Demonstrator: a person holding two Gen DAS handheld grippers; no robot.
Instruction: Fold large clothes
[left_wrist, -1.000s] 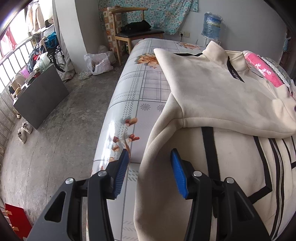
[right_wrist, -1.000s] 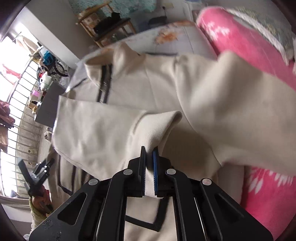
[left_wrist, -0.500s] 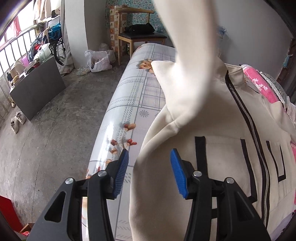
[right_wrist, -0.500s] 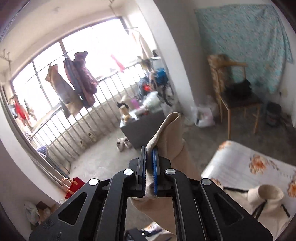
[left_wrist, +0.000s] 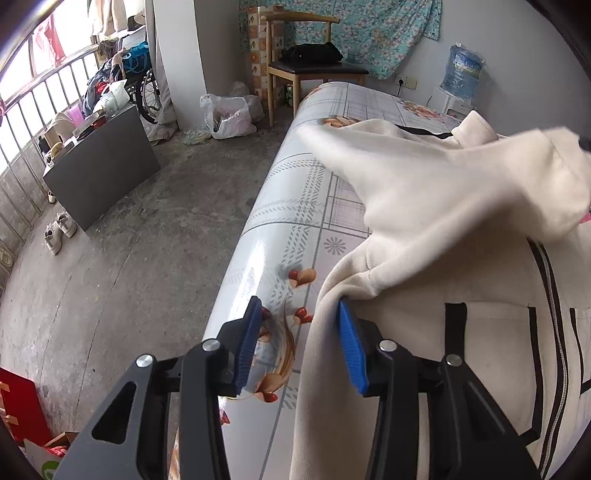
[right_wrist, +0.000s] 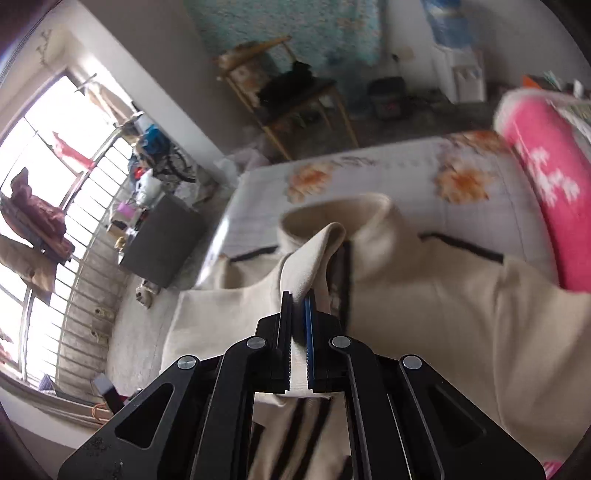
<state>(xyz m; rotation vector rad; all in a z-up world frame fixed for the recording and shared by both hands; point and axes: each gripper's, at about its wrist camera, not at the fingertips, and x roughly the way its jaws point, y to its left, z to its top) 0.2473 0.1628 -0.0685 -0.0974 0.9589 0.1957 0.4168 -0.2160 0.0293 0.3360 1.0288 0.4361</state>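
Right gripper (right_wrist: 298, 325) pinches the cuff (right_wrist: 314, 254); left gripper (left_wrist: 299, 343), jaws spread, straddles the jacket (left_wrist: 424, 229) edge; bag (left_wrist: 227, 116) at eleven o'clock.

Left gripper (left_wrist: 300, 343), right gripper (right_wrist: 299, 334): black angular linkage arms, silver round screws, ribbed blue finger pads (left_wrist: 352, 350).

The right gripper (right_wrist: 299, 306) is clamping a cream sleeve cuff (right_wrist: 314, 254) between its fingers (right_wrist: 308, 332), the cuff standing up above them. Beyond it the cream jacket (right_wrist: 443, 314) is lying spread on the floral bed (right_wrist: 388, 173), its collar (right_wrist: 340, 214) pointing away and a dark zipper line running down the front. A pink blanket (right_wrist: 546, 192) is lying, blurred, seemingly against the jacket's right shoulder. A wooden chair (right_wrist: 288, 99) is standing beyond the bed
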